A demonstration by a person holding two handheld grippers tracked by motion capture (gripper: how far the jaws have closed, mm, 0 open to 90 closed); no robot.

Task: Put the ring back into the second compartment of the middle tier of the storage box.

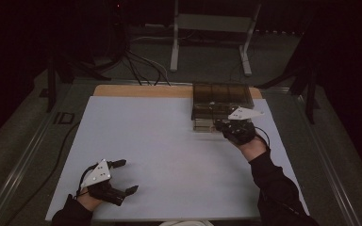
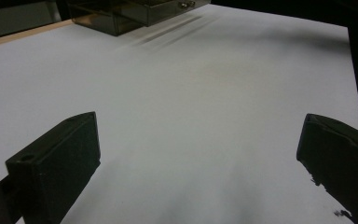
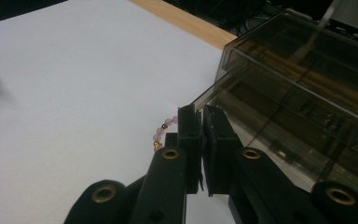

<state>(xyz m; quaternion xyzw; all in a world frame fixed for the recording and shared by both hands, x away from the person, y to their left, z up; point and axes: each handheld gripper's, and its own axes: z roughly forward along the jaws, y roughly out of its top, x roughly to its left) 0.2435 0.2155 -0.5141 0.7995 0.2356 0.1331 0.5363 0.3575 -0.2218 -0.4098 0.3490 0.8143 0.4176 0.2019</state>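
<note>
Right gripper: jaws nearly shut, pinching my bead bracelet, pink w/ gold beads, which hangs out at the jaws' left side just above the white mat, right beside the smoky plastic drawer box. Beads seen via right gripper view; high view gives only my right gripper at the box front. Left gripper: jaws wide apart, nothing between, near the mat's near-left corner.

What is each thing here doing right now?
Left tongs: open wide, holding nothing, low over the white sheet.
Right tongs: shut on the bead bracelet.
Bead bracelet: pinched, pink and gold beads hanging out.
Smoky plastic drawer box: one drawer pulled out.
</note>
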